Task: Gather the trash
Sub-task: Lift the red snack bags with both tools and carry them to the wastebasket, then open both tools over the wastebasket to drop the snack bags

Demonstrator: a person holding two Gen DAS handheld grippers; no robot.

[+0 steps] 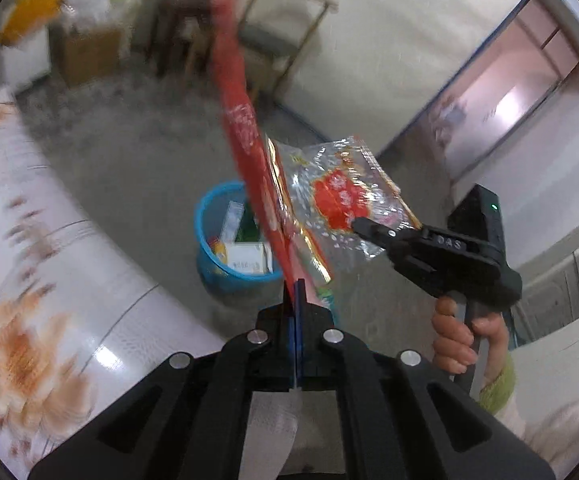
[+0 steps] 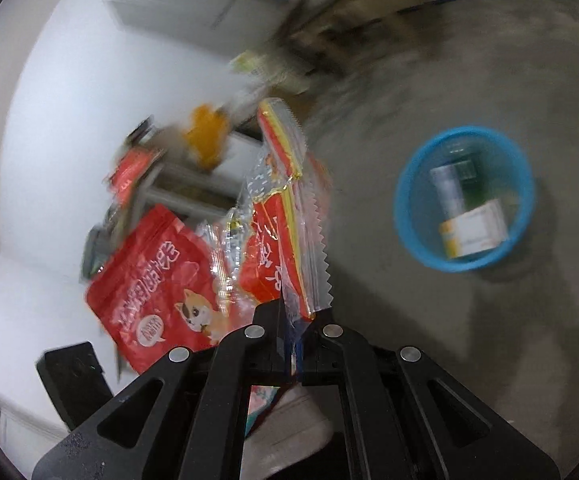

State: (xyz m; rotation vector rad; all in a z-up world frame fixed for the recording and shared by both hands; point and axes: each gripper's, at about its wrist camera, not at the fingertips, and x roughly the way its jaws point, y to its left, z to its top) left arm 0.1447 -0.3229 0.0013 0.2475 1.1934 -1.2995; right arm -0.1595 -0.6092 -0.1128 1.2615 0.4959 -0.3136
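Note:
My left gripper (image 1: 294, 292) is shut on a red snack pouch (image 1: 245, 136), seen edge-on and held in the air. The pouch shows its printed face in the right wrist view (image 2: 153, 276). My right gripper (image 2: 295, 312) is shut on a clear plastic wrapper with red and gold print (image 2: 281, 216). It also shows in the left wrist view (image 1: 363, 226), clamping that wrapper (image 1: 337, 196) beside the pouch. A blue bin (image 1: 209, 248) stands on the floor below, holding several boxes. It shows in the right wrist view (image 2: 405, 216) at the right.
A table edge with a floral cloth (image 1: 29, 240) is at the left. A wooden chair (image 1: 285, 36) and a cardboard box (image 1: 89, 56) stand at the far wall. The grey floor (image 2: 449, 340) surrounds the bin. A doorway (image 1: 521, 92) is at the right.

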